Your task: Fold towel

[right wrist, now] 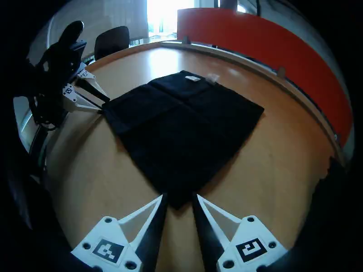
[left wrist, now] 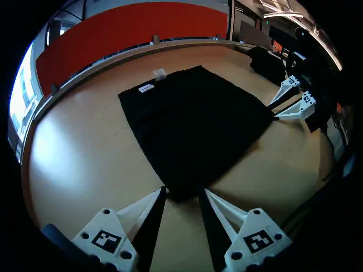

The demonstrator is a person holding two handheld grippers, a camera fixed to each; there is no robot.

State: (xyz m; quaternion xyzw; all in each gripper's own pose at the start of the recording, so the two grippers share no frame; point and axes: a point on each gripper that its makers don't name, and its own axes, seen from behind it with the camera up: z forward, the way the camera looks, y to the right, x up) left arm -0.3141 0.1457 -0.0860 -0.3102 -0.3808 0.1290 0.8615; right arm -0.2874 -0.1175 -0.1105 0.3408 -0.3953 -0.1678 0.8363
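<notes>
Black cloth: the towel (left wrist: 195, 122) lies spread flat on the wooden bench (left wrist: 77, 154), well inside its edges, with a white tag (left wrist: 146, 88) near its far corner.
Left gripper view, near: the left tongs (left wrist: 182, 190) sit low over the bench with fingers apart. The towel's nearest corner lies in the gap, and neither finger looks pressed on it.
Left gripper view, far: the right tongs (left wrist: 274, 113) point at the corner on the right, tips at the cloth's edge; their gap is too small to judge from here.
Right gripper view, near: the right tongs (right wrist: 179, 196) also stand apart, one finger on each side of the corner closest to them, not clamped.
Right gripper view, far: the left tongs (right wrist: 102, 105) meet the towel at its left corner.
Handling: probably light, soft and limp, so it will sag and drape once lifted. It is not fragile, though it may slide on the smooth wood.
Where to hold: the two corners already between the fingers look right; a pinch well in from each tip should keep the cloth from slipping out.
</notes>
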